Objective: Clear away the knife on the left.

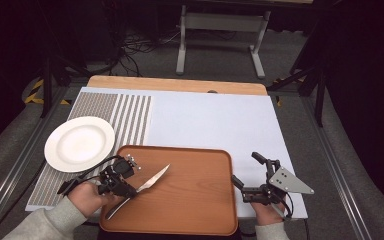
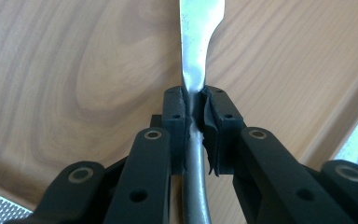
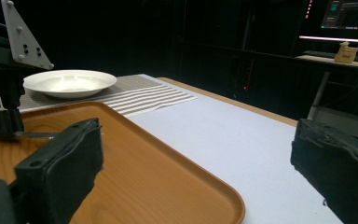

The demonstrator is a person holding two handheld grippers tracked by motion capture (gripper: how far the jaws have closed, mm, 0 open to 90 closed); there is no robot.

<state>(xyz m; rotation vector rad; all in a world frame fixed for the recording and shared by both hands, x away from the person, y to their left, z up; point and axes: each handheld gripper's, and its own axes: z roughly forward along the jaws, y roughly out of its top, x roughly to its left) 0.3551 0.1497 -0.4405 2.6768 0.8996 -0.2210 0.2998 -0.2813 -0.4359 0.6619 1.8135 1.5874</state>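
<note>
A smooth, shiny metal knife (image 2: 196,56) is clamped between the torn, rough rubber-like pads (image 2: 210,122) of the matt black plastic left gripper (image 2: 196,121), above a smooth brown wood-grain tray (image 1: 195,200) with a faint sheen. Beyond that gripper, a glossy round white plate (image 1: 79,143) is seen on a ribbed grey-and-white mat (image 1: 130,117). Past the matt black right gripper (image 3: 191,163), a smooth matt white sheet (image 3: 242,140) is seen covering the tabletop.

The knife (image 2: 196,70) runs past the top edge, its handle partly hidden between the jaws.
</note>
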